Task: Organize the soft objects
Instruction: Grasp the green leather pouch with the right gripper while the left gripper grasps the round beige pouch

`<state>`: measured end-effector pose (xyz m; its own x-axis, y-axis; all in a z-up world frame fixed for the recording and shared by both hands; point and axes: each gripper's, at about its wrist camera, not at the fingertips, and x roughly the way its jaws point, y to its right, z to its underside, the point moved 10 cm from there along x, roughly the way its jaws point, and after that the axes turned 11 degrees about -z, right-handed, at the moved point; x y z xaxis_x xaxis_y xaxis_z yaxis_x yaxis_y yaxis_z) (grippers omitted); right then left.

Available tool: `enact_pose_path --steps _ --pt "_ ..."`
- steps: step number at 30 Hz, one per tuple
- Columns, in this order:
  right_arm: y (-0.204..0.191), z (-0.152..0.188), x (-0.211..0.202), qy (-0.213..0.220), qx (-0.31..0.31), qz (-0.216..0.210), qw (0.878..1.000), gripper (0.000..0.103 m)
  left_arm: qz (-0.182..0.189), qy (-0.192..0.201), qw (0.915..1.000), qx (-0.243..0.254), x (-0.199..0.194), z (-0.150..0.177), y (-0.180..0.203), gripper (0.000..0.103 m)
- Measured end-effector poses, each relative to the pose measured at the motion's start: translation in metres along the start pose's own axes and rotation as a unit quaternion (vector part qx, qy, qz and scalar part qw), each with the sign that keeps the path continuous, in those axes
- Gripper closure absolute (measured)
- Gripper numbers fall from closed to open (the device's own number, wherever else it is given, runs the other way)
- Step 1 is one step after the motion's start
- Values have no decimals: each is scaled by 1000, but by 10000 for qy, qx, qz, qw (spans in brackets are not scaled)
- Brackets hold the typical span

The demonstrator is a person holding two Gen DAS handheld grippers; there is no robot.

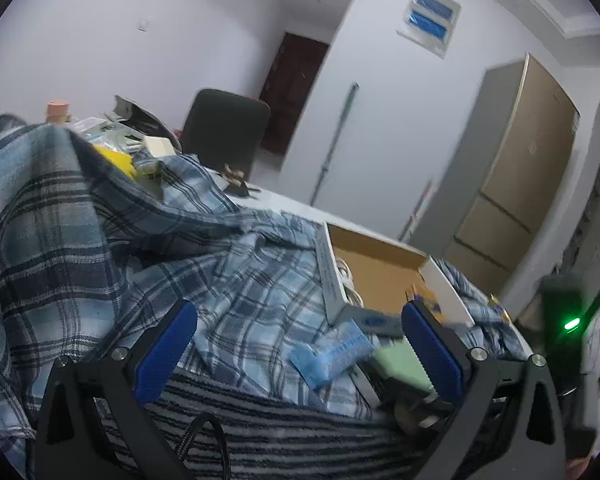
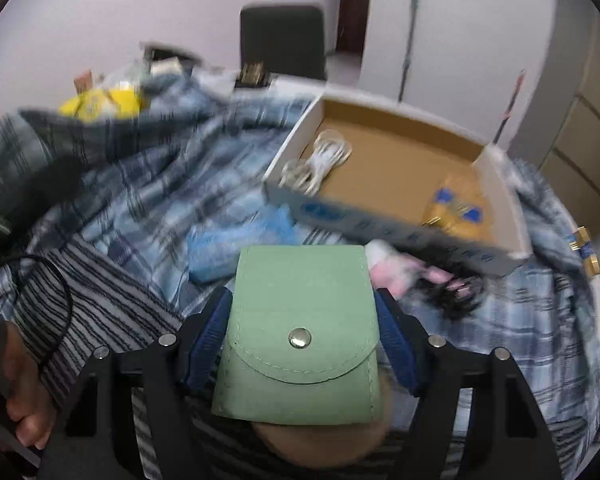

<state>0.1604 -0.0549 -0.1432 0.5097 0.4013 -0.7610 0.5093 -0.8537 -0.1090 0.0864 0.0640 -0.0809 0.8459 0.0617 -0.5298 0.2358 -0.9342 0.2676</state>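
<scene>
left wrist view: left hand-held gripper (image 1: pixel 296 330), blue pads spread wide with nothing between them, above a crumpled blue plaid cloth (image 1: pixel 100 220); a light blue plastic packet (image 1: pixel 332 354) lies toward 3 o'clock. right wrist view: right hand-held gripper (image 2: pixel 302 340) pinching a sage green snap-button pouch (image 2: pixel 300 332) by its sides; a shallow white cardboard box (image 2: pixel 396 216) holding a coiled white cable (image 2: pixel 320 160) sits at 1 o'clock.
</scene>
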Motion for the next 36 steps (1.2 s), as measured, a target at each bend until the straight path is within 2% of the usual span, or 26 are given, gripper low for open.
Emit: enact_pose_path --steps 2,4,9,12,15,17,21,25,28,31,34,36 --pt "11 -2 -25 310 127 66 9994 33 271 -279 9990 197 -6 3 11 0" --pt "28 -2 -50 577 279 182 9978 33 302 -421 9979 392 -14 6 19 0" --pt "74 10 -100 1162 602 827 9879 33 359 -657 9923 987 -20 22 53 0" --pt "95 24 -114 1433 919 1018 9801 33 711 -880 9814 1551 -21 38 86 0" --pt "111 37 -122 1715 1047 1432 9691 33 729 -1070 9734 1892 -19 52 112 0" --pt "119 43 -128 1854 1106 1616 9630 32 843 -1403 9655 2023 -15 68 129 0" --pt "133 53 -125 1957 1461 1462 9586 33 619 -1835 9522 2363 4 97 146 0" --pt "142 61 -122 1916 1697 1315 9577 33 726 -2275 9465 2170 21 112 152 0" --pt "142 62 -116 1829 1744 1117 9611 33 783 -2428 9382 2336 25 122 159 0" --pt "141 64 -112 1800 1773 1052 9618 33 650 -2538 9286 2628 33 132 162 0" --pt "142 64 -110 1782 1817 1013 9617 33 582 -2631 9271 2604 39 139 160 0" --pt "142 65 -109 1768 1848 993 9616 33 631 -2698 9291 2450 41 139 158 0"
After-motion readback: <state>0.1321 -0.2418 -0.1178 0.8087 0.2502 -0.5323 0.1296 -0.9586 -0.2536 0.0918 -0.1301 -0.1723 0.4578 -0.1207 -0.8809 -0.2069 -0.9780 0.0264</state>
